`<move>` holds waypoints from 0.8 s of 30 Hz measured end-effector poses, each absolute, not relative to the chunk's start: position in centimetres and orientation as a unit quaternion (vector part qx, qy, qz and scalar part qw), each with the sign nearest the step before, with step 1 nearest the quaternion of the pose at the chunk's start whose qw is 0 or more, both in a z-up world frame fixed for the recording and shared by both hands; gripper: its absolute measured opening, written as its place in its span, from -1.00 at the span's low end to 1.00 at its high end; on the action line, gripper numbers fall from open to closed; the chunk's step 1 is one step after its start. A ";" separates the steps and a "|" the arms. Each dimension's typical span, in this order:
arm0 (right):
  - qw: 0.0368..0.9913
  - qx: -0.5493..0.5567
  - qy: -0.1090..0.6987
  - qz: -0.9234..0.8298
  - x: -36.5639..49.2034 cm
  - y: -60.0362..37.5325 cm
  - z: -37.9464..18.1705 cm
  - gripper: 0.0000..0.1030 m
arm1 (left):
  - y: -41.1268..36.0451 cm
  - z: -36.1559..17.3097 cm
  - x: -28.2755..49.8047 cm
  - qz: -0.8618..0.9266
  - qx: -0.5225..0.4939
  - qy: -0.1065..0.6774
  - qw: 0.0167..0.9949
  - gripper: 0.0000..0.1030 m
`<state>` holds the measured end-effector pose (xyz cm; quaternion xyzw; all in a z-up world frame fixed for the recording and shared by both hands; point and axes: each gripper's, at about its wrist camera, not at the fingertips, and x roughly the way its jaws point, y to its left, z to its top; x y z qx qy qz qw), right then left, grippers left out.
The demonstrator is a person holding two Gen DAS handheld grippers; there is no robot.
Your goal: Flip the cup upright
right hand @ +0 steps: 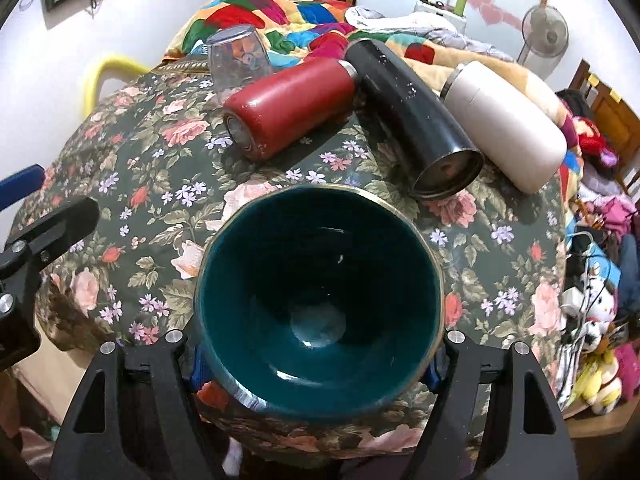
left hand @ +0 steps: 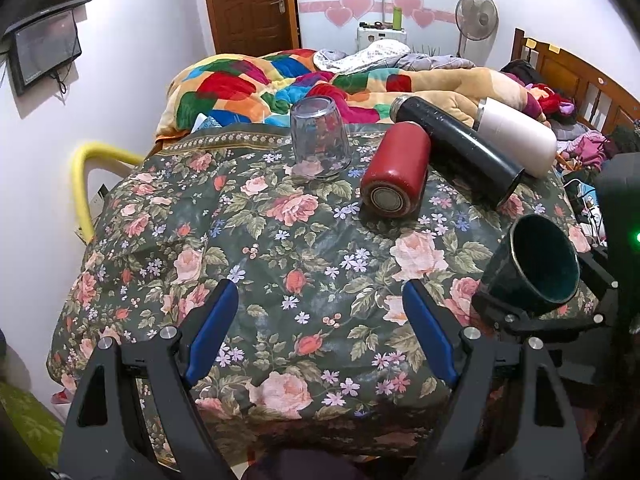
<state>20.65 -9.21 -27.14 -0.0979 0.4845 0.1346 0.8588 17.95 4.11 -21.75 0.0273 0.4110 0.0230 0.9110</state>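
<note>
My right gripper (right hand: pixel 316 364) is shut on a dark teal cup (right hand: pixel 320 296), held tilted above the floral cloth with its mouth toward the camera. The cup also shows in the left wrist view (left hand: pixel 530 266), at the right, held off the cloth. My left gripper (left hand: pixel 320 320) is open and empty above the front of the floral cloth (left hand: pixel 280 248). A clear glass (left hand: pixel 320 138) stands upside down at the back; it also shows in the right wrist view (right hand: pixel 238 60).
A red flask (left hand: pixel 396 168), a black flask (left hand: pixel 460 144) and a white flask (left hand: pixel 516 136) lie on their sides at the back right. A colourful blanket (left hand: pixel 260 84) lies behind them. Toys and cables (right hand: pixel 592 312) crowd the right side.
</note>
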 end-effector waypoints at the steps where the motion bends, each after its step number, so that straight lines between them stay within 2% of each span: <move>1: 0.861 -0.094 0.481 0.140 20.6 -9.4 -26.9 0.42 | 4.1 -21.6 17.8 0.024 0.028 0.409 0.912 0.63; 15: 0.900 -0.085 0.402 0.144 18.8 -10.2 -21.6 0.48 | 3.6 -17.9 15.9 0.022 0.017 0.376 0.926 0.63; 24: 0.943 -0.029 0.302 0.135 14.7 -14.0 -13.4 0.48 | 1.9 -10.1 12.5 0.009 -0.001 0.291 0.957 0.63</move>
